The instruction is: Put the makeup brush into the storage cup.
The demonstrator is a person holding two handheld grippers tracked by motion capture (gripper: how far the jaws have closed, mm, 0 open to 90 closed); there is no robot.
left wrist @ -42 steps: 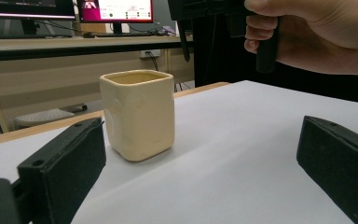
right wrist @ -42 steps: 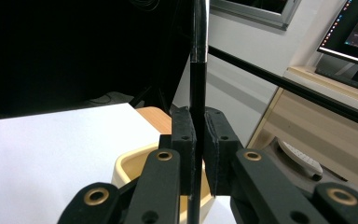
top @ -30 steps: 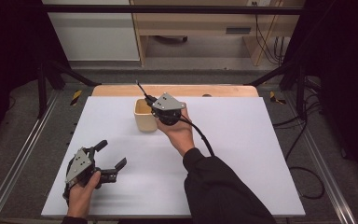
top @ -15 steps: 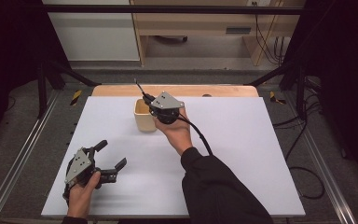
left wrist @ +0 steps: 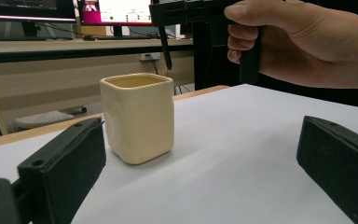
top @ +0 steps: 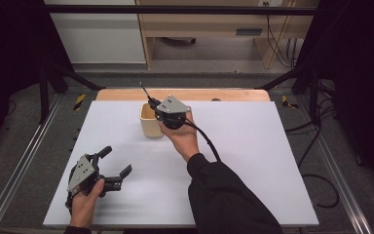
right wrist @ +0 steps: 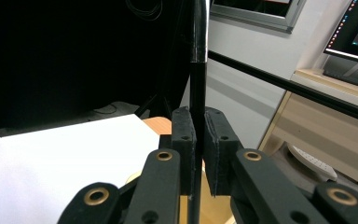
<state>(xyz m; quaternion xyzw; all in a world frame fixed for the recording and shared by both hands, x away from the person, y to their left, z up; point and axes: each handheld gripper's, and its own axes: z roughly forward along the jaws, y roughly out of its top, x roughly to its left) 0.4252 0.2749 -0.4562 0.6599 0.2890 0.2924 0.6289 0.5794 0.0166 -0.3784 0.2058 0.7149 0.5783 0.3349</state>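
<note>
**Pen held over the cup**

I have the right gripper (top: 152,103) clamped tight on a thin black pen (right wrist: 197,70), pads pressed against its shaft, with its lower end just above the cream cup (top: 151,120) (square-sided, standing near the white table's (top: 253,165) far edge). My left gripper (top: 114,168) rests low at the near left, jaws spread wide, gripping nothing, well apart from the cup.

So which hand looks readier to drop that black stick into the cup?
Right. Its tool already grips the black stick above the cream cup; the left tool sits open, away from it.
</note>
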